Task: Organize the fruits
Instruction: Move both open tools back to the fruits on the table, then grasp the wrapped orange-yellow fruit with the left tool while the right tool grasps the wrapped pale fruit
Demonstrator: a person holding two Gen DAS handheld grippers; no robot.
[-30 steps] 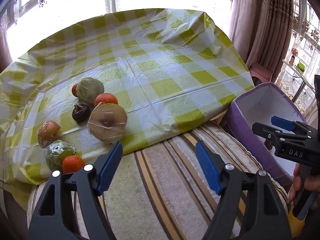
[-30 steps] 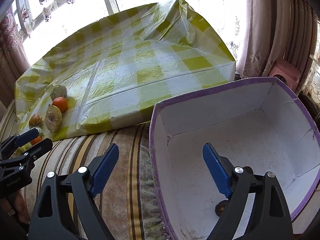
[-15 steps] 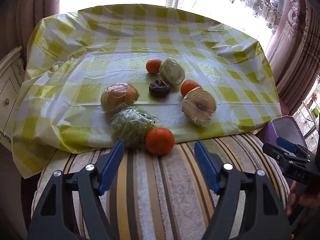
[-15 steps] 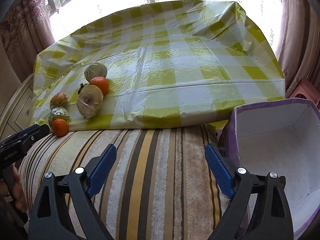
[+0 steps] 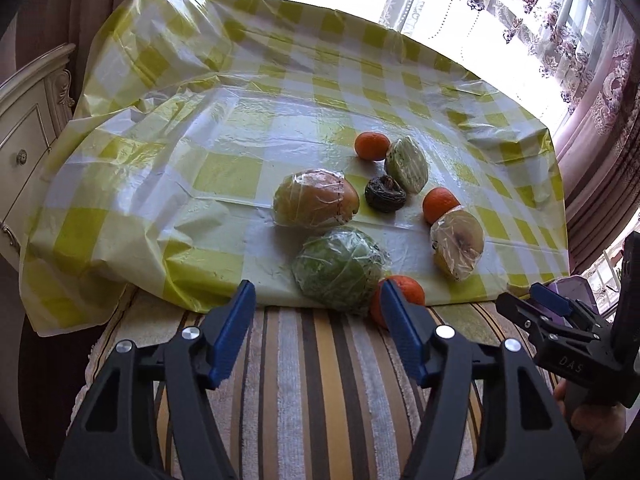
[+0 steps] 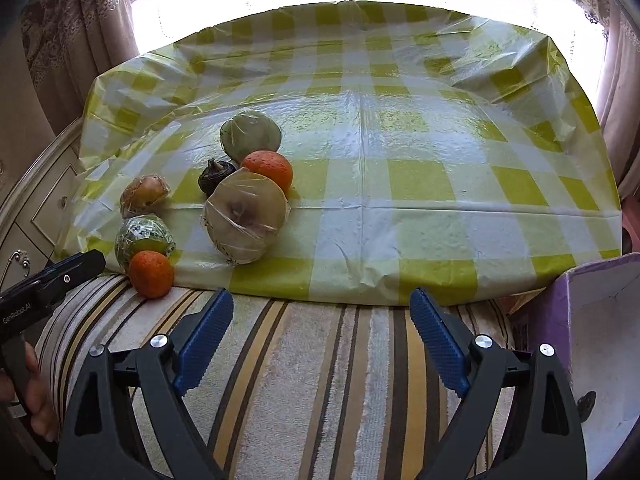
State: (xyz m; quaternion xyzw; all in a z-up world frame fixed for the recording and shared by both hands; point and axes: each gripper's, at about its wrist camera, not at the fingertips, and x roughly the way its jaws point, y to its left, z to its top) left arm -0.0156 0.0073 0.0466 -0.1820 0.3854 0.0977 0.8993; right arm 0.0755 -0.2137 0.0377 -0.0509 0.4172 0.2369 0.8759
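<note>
Several fruits lie on a yellow-checked tablecloth [image 5: 224,168]: three oranges, the nearest orange [image 5: 404,288] at the cloth's front edge, a wrapped green fruit [image 5: 340,268], a wrapped brownish fruit [image 5: 314,200], a wrapped pale halved fruit [image 5: 458,242], a wrapped pale-green fruit [image 5: 406,164] and a dark shrivelled fruit [image 5: 385,194]. My left gripper [image 5: 318,330] is open and empty, just short of the green fruit and nearest orange. My right gripper [image 6: 320,336] is open and empty over the striped cushion, short of the halved fruit [image 6: 245,216]. The purple box [image 6: 592,320] is at its right.
A striped cushion [image 5: 304,392] lies under both grippers. A white carved cabinet [image 5: 28,120] stands at the left. Curtains and a bright window are behind the table. The right gripper shows in the left wrist view [image 5: 560,328], the left one in the right wrist view [image 6: 52,280].
Both grippers have swung left, away from the purple box and toward the fruits. The left gripper has come closer to the green fruit and nearest orange. Both stay open.
</note>
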